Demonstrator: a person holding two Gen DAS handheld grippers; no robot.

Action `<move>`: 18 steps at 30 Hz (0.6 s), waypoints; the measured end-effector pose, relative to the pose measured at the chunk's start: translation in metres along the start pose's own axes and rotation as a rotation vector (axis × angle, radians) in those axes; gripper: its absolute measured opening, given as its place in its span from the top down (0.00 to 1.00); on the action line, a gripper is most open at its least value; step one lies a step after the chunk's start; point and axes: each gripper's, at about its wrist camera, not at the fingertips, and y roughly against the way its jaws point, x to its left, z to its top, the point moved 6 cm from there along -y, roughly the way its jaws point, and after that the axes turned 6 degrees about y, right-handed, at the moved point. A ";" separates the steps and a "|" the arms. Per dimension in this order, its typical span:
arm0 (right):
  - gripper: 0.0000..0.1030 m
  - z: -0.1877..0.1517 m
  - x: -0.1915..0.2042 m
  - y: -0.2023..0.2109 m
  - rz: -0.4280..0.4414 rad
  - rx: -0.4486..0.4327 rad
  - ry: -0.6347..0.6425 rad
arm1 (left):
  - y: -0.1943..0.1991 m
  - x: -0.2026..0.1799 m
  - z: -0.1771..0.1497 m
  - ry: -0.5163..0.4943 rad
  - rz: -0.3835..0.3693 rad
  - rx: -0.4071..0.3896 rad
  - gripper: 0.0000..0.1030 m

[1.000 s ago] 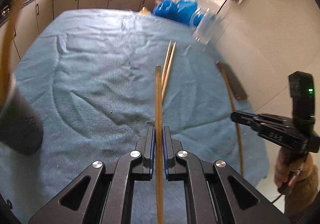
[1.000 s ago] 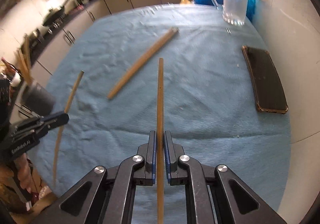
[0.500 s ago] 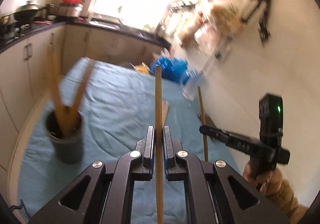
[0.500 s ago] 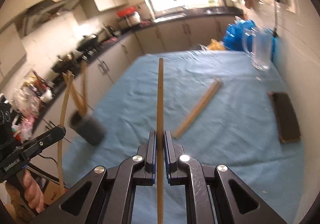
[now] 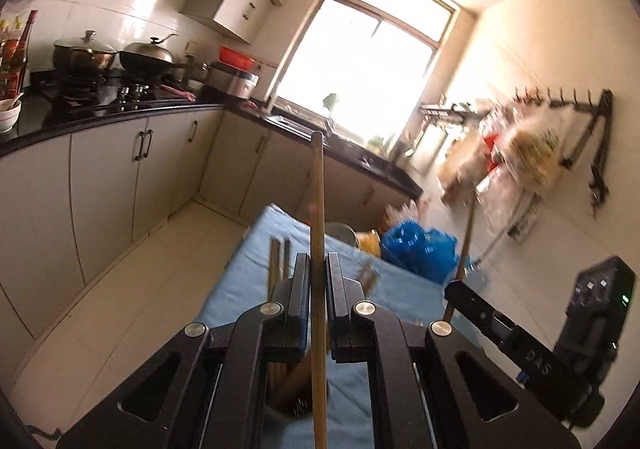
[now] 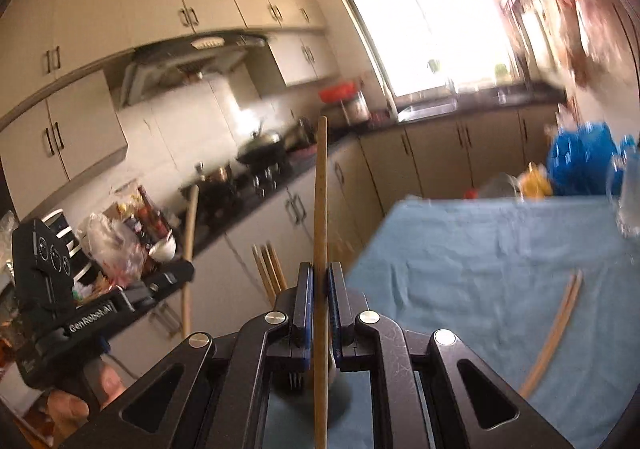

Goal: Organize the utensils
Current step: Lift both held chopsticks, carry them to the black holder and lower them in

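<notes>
We are seeing a long, pale-brown wooden chopstick (image 5: pixel 318 233) standing nearly upright, its lower part running down toward the dark holder (image 5: pixel 294 407) below; the holder's outline is mostly hidden. A second chopstick (image 6: pixel 321 233) of the same kind is standing upright too. Several more chopsticks (image 6: pixel 269 273) are leaning together in the holder, their tops fanning outward. One last pair of chopsticks (image 6: pixel 554 333) is lying side by side on the blue cloth (image 6: pixel 480 257), well apart from the holder.
</notes>
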 end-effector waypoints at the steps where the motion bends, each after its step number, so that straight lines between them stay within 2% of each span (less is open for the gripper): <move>1: 0.92 0.002 0.006 -0.004 -0.006 -0.025 0.006 | -0.004 0.001 0.002 0.005 -0.001 -0.008 0.93; 5: 0.92 0.011 0.019 -0.025 -0.020 -0.093 -0.001 | -0.021 0.004 0.011 0.002 -0.006 -0.066 0.93; 11: 0.92 0.003 0.011 -0.046 -0.048 -0.099 -0.040 | -0.043 0.009 0.005 -0.017 0.006 -0.125 0.93; 18: 0.92 -0.010 0.004 -0.054 -0.073 -0.069 -0.029 | -0.062 0.022 -0.009 -0.009 0.028 -0.102 0.93</move>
